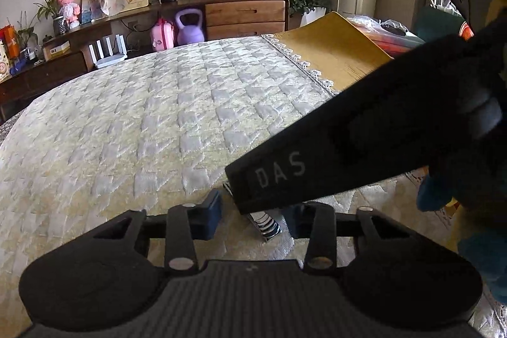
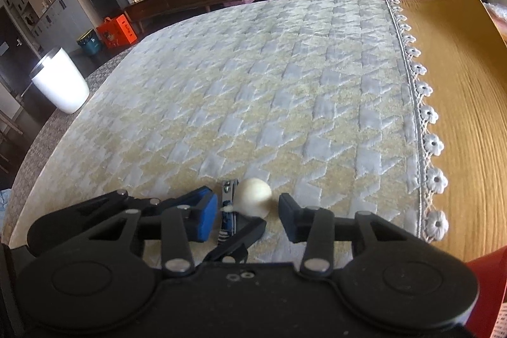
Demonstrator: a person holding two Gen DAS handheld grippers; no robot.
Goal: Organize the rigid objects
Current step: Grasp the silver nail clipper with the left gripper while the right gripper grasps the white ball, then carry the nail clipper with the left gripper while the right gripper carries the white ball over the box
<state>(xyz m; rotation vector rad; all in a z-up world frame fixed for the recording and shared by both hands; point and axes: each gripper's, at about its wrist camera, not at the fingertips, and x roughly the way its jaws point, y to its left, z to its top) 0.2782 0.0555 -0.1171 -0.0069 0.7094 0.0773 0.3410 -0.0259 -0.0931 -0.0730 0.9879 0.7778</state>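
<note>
"DAS" (white) on black arm [image 1: 364, 129].

The left gripper [image 1: 252, 213] hangs low over a quilted cream mat [image 1: 152, 122], its jaws partly apart around a striped object [image 1: 266, 225] — contact with it cannot be told. A black housing marked "DAS" [image 1: 364, 141] crosses from the right. Behind stands a purple kettlebell [image 1: 189, 28].
</note>
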